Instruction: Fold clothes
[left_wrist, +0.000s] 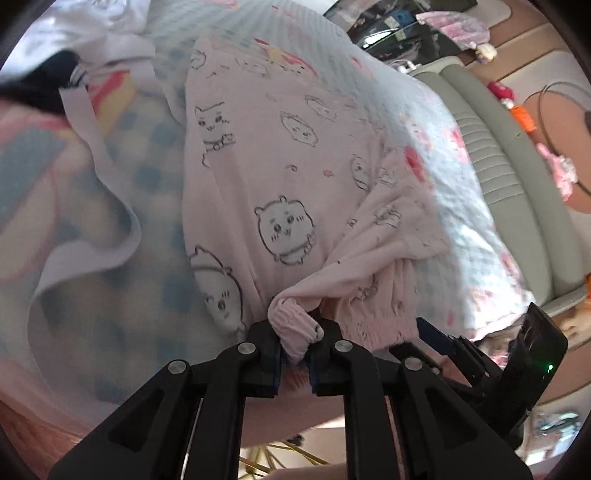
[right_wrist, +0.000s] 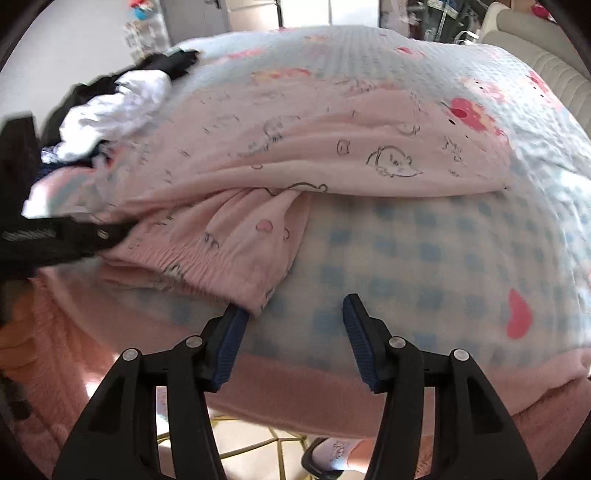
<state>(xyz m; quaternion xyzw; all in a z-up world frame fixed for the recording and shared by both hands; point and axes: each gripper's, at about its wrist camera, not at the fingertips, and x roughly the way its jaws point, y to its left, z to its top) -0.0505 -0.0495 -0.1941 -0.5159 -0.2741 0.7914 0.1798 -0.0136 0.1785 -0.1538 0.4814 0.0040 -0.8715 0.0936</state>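
Note:
A pink garment (left_wrist: 280, 177) printed with cartoon animals lies spread on the bed. My left gripper (left_wrist: 295, 343) is shut on its bunched ribbed cuff (left_wrist: 291, 317) at the near edge. In the right wrist view the same pink garment (right_wrist: 295, 147) lies folded across the bed, its elastic hem (right_wrist: 207, 258) nearest me. My right gripper (right_wrist: 295, 325) is open and empty, its left finger (right_wrist: 229, 339) just touching the hem's corner. The left gripper's black body (right_wrist: 62, 240) shows at the left edge there.
The bed has a blue-checked blanket (right_wrist: 424, 258) with a pink border (right_wrist: 295, 387). A pile of white and dark clothes (right_wrist: 118, 99) lies at the far left. A white cloth (left_wrist: 92, 206) lies left of the garment. A grey padded headboard (left_wrist: 491, 147) is on the right.

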